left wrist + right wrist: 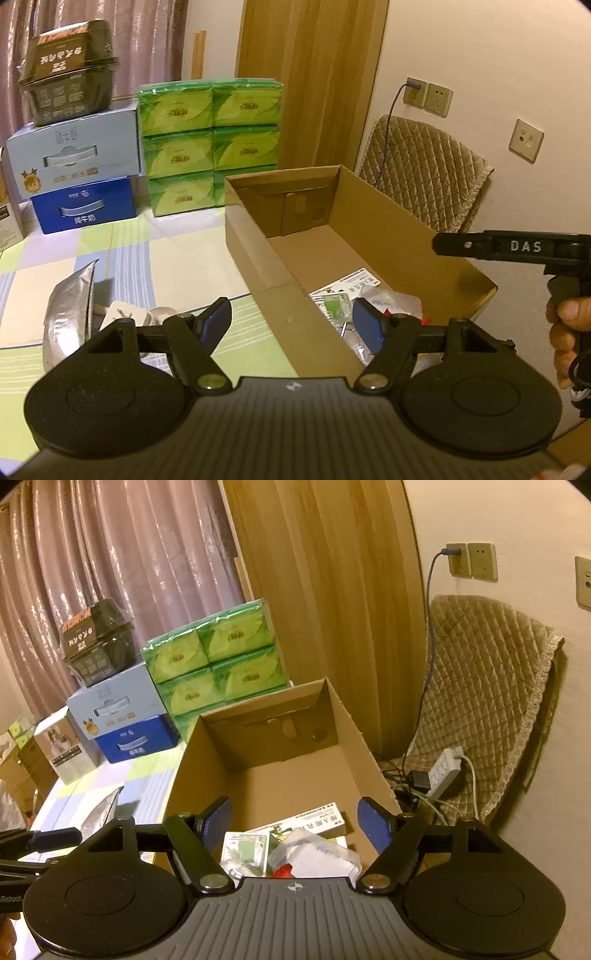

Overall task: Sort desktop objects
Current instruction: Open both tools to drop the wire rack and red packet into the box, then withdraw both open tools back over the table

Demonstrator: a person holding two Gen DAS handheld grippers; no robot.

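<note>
Both the left gripper (291,323) and right gripper (294,821) stand half open and empty; the silver foil pouch (70,314) left of the left jaws looks light, crinkly, best pinched at its top edge.

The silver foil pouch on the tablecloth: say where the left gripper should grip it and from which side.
Grip the silver foil pouch by its flat upper edge, coming from above. It stands tilted with that thin seam uppermost, so open jaws could probably straddle it there; the body below bulges and looks crinkled and slippery. The left gripper is open and empty, its right finger over the cardboard box, so it must first shift left.
</note>
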